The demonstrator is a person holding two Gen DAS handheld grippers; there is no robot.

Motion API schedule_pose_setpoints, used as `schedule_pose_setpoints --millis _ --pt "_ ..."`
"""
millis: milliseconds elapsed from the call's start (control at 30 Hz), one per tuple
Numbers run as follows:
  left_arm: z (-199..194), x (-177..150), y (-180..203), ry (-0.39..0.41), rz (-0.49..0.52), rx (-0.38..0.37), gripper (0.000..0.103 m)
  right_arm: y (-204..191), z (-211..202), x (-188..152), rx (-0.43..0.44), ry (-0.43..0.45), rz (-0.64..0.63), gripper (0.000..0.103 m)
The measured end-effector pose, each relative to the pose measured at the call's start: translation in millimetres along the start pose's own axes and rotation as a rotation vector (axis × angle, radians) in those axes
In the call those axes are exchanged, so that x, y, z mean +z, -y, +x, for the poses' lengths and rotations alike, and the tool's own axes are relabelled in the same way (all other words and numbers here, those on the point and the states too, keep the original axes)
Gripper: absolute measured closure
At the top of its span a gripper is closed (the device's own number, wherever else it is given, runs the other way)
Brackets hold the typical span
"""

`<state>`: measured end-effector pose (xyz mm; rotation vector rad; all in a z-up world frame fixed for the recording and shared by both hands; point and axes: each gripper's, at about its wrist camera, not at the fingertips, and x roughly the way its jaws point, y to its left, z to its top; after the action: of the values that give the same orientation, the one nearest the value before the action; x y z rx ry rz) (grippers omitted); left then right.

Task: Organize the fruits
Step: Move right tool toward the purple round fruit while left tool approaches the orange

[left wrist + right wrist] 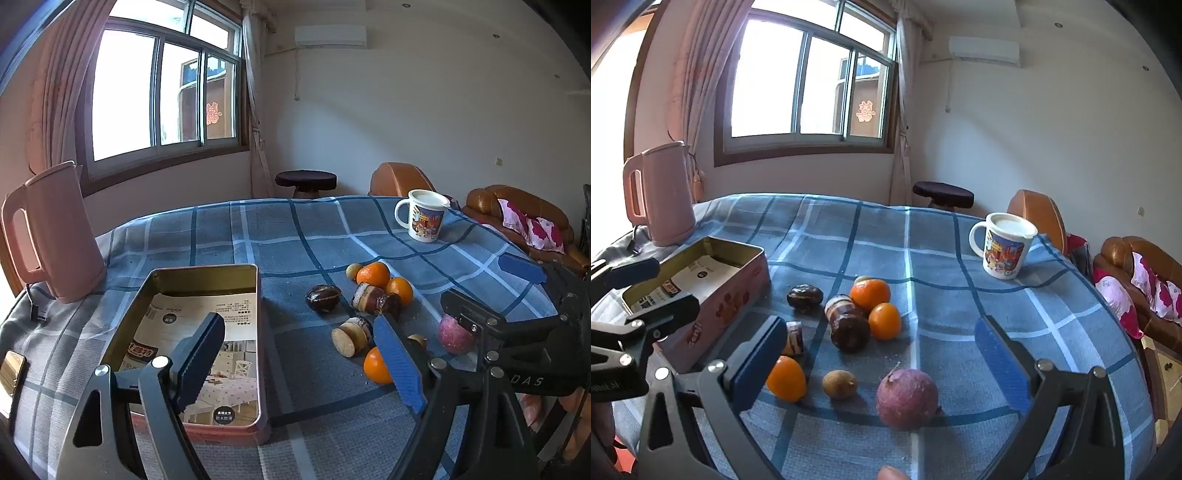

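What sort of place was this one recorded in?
Most likely a home living room: a table with a checked cloth, a brown leather sofa, a curtained window, and a wall air conditioner.

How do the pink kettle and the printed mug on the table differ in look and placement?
The pink kettle is plain, tall and one colour; the printed mug is white, shorter, with a colourful picture. The kettle stands at the table's far left behind the open tin; the mug stands at the far right. Both are upright on the checked tablecloth, each with a handle facing left.
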<state>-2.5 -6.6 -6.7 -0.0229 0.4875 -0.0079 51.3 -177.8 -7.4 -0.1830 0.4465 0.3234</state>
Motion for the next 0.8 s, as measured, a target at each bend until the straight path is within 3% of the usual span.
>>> schedule_pose_setpoints --millis 800 --pt "0.0 1.7 2.4 0.0 0.005 0.002 0.019 1.6 -3.3 -1.6 0.001 -0.001 0.012 0.0"
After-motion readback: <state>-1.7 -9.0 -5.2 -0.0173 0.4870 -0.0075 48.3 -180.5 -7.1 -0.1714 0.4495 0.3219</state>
